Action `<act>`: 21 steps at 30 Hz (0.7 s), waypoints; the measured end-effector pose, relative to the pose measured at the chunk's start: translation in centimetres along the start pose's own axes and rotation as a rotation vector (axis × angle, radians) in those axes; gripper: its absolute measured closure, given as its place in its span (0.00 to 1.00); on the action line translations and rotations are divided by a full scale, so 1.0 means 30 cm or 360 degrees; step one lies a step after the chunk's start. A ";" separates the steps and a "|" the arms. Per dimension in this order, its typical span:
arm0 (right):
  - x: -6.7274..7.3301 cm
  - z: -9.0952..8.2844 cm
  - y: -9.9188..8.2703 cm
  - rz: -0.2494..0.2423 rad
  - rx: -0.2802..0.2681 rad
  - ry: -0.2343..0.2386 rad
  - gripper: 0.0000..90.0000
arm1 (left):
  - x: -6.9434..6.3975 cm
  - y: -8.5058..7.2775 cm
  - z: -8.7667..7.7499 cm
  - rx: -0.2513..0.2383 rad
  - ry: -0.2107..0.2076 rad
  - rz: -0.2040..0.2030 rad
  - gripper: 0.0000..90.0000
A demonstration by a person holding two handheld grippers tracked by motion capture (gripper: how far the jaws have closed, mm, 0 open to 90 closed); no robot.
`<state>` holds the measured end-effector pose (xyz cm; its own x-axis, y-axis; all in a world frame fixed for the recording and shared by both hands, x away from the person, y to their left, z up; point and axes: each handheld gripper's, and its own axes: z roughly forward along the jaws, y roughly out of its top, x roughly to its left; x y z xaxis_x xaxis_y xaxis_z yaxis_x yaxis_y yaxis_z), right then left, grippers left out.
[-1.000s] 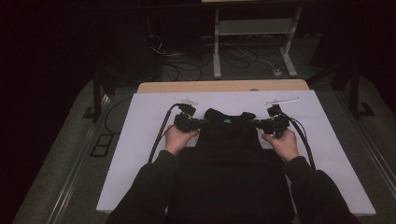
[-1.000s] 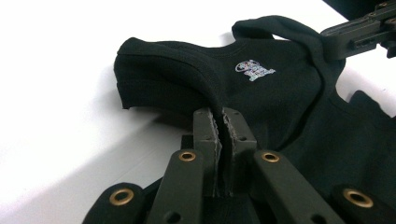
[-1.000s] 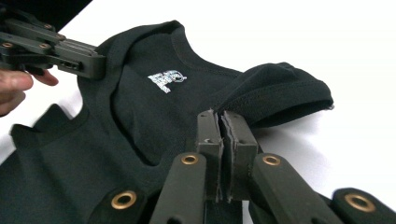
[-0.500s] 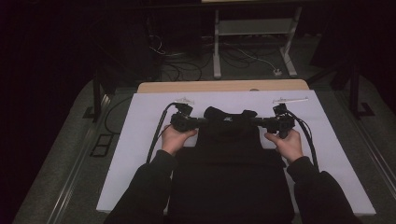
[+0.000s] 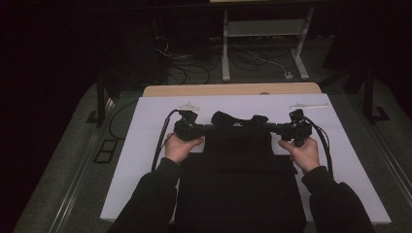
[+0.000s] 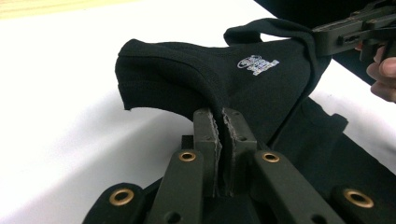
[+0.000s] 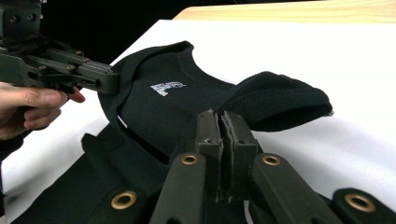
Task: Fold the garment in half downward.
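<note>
The black T-shirt [image 5: 240, 179] is lying on the white sheet [image 5: 145, 145] over the table, its body spreading toward the person while its collar end is being held up off the sheet between the two tools. The left gripper [image 6: 219, 135] and the right gripper [image 7: 222, 135] are each pinching a shoulder with jaws clamped nearly together on the cloth. This is looking like the lifting stage of a fold or repositioning; the next move is calling for both hands to travel together, keeping the shoulder line taut and level.
</note>
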<state>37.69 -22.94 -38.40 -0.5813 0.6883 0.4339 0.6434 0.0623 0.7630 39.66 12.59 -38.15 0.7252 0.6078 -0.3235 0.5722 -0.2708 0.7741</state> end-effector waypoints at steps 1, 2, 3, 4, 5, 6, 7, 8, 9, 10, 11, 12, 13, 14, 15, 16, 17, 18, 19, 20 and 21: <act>0.002 -0.004 -0.001 -0.0004 0.0002 0.0004 0.94 | -0.004 -0.002 -0.003 0.0003 0.0002 0.0001 0.93; 0.006 -0.007 -0.002 -0.0004 -0.0002 0.0006 0.94 | -0.006 -0.003 -0.006 0.0008 0.0002 0.0007 0.93; 0.008 -0.011 -0.003 -0.0007 0.0001 0.0013 0.94 | -0.010 -0.005 -0.008 0.0004 0.0002 0.0003 0.93; 0.012 -0.013 -0.004 -0.0010 -0.0002 0.0014 0.94 | -0.012 -0.007 -0.011 0.0003 0.0003 0.0005 0.93; 0.016 -0.016 -0.005 -0.0013 -0.0001 0.0017 0.94 | -0.014 -0.007 -0.013 0.0004 0.0001 0.0006 0.93; 0.020 -0.018 -0.006 -0.0013 -0.0005 0.0021 0.94 | -0.017 -0.008 -0.015 0.0005 0.0003 0.0008 0.93; 0.022 -0.020 -0.007 -0.0020 -0.0002 0.0026 0.94 | -0.021 -0.009 -0.017 0.0003 0.0002 0.0005 0.93; 0.025 -0.023 -0.008 -0.0021 0.0002 0.0028 0.94 | -0.024 -0.010 -0.018 -0.0001 0.0000 0.0007 0.93; 0.028 -0.025 -0.010 -0.0020 0.0000 0.0029 0.94 | -0.028 -0.012 -0.020 -0.0002 0.0002 0.0004 0.93; 0.030 -0.028 -0.011 -0.0023 -0.0002 0.0029 0.94 | -0.031 -0.013 -0.023 0.0000 0.0001 0.0011 0.93; 0.032 -0.032 -0.013 -0.0026 -0.0001 0.0028 0.94 | -0.036 -0.016 -0.026 -0.0003 -0.0003 0.0008 0.93; 0.035 -0.037 -0.014 -0.0025 0.0001 0.0019 0.94 | -0.040 -0.018 -0.030 -0.0002 -0.0001 0.0013 0.93; 0.037 -0.038 -0.016 -0.0027 -0.0006 0.0015 0.94 | -0.044 -0.020 -0.033 0.0004 0.0000 0.0019 0.93; 0.038 -0.041 -0.018 -0.0031 -0.0001 0.0016 0.94 | -0.046 -0.022 -0.037 0.0003 -0.0002 0.0022 0.93; 0.042 -0.044 -0.020 -0.0022 0.0001 0.0019 0.94 | -0.049 -0.024 -0.041 0.0002 -0.0004 0.0023 0.93; 0.044 -0.045 -0.022 -0.0026 -0.0005 0.0018 0.94 | -0.052 -0.026 -0.045 -0.0001 -0.0006 0.0019 0.93; 0.047 -0.048 -0.024 -0.0025 -0.0005 0.0020 0.94 | -0.055 -0.029 -0.047 -0.0003 -0.0006 0.0016 0.93; 0.049 -0.051 -0.026 -0.0030 -0.0003 0.0023 0.94 | -0.057 -0.031 -0.048 -0.0001 -0.0007 0.0019 0.93; 0.052 -0.054 -0.028 -0.0033 -0.0007 0.0022 0.94 | -0.060 -0.033 -0.049 0.0000 -0.0010 0.0018 0.93; 0.055 -0.057 -0.030 -0.0029 -0.0007 0.0025 0.94 | -0.062 -0.035 -0.050 0.0004 -0.0006 0.0023 0.93; 0.057 -0.059 -0.032 -0.0028 -0.0009 0.0025 0.94 | -0.065 -0.037 -0.051 0.0004 -0.0011 0.0021 0.93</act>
<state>35.20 -23.10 -37.54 -0.6004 0.6758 0.4276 0.6299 0.0703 0.7735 37.01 12.85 -37.54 0.7353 0.5991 -0.3168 0.5635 -0.2808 0.7769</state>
